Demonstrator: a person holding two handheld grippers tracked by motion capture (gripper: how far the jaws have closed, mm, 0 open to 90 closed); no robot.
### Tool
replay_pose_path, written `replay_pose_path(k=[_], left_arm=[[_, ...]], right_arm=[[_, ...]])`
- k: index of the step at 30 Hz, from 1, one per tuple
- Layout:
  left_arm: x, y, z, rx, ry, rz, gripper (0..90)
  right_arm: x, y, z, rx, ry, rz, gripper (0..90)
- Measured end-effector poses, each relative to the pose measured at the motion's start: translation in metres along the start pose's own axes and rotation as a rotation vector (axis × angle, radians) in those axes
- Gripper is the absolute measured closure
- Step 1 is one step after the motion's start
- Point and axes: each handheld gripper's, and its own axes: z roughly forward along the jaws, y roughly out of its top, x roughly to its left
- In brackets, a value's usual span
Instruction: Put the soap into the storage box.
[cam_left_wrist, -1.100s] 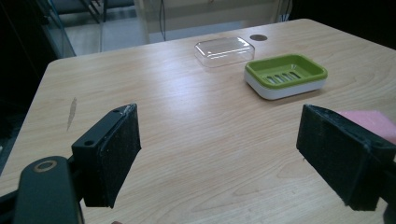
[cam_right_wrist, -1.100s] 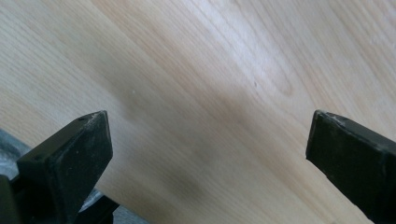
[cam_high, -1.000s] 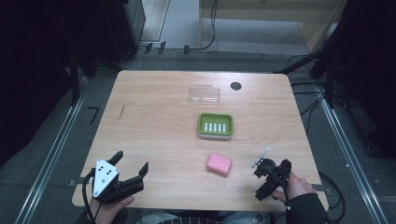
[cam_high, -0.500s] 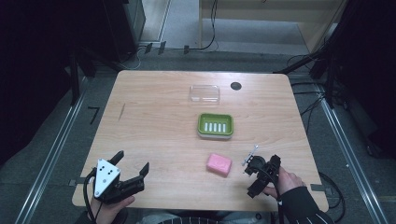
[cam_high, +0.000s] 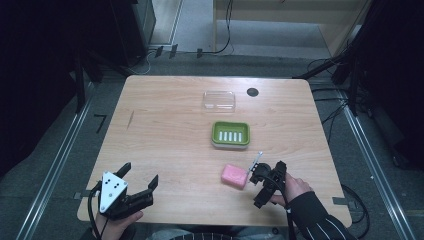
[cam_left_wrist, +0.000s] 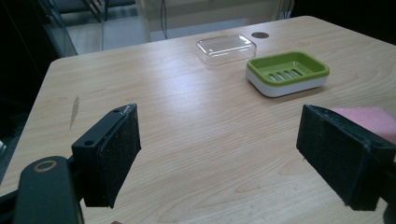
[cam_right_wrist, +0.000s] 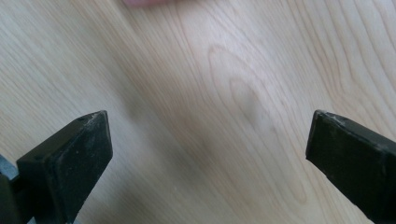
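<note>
A pink bar of soap (cam_high: 234, 176) lies on the wooden table (cam_high: 165, 130), near the front and right of centre. Behind it stands a green soap dish (cam_high: 230, 134) with a slotted bottom, and farther back a clear plastic lid (cam_high: 219, 100). My right gripper (cam_high: 258, 184) is open just right of the soap, tilted down over bare wood, its jaws wide apart (cam_right_wrist: 210, 154). A pink sliver (cam_right_wrist: 140, 2) shows at the top edge of its view. My left gripper (cam_high: 140, 174) rests open at the front left corner. Its view takes in the dish (cam_left_wrist: 287, 72), the lid (cam_left_wrist: 226, 46) and the soap (cam_left_wrist: 373, 119) behind its right jaw.
A small black round hole (cam_high: 252, 92) sits in the table near the back edge, right of the lid. A dark scratch (cam_high: 130, 119) marks the wood at the left. Dark floor, rails and cables surround the table.
My right gripper has moved left along the front of the table and now stands close beside the pink soap. The left gripper and the objects have stayed put.
</note>
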Motion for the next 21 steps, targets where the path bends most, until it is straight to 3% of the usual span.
replay_pose_path(k=[21], left_arm=[[0.001,-0.001,-0.001,0.003,0.001,-0.004,14.1]], right_arm=[[0.007,0.034,0.001,-0.007,0.023,-0.075,1.0]])
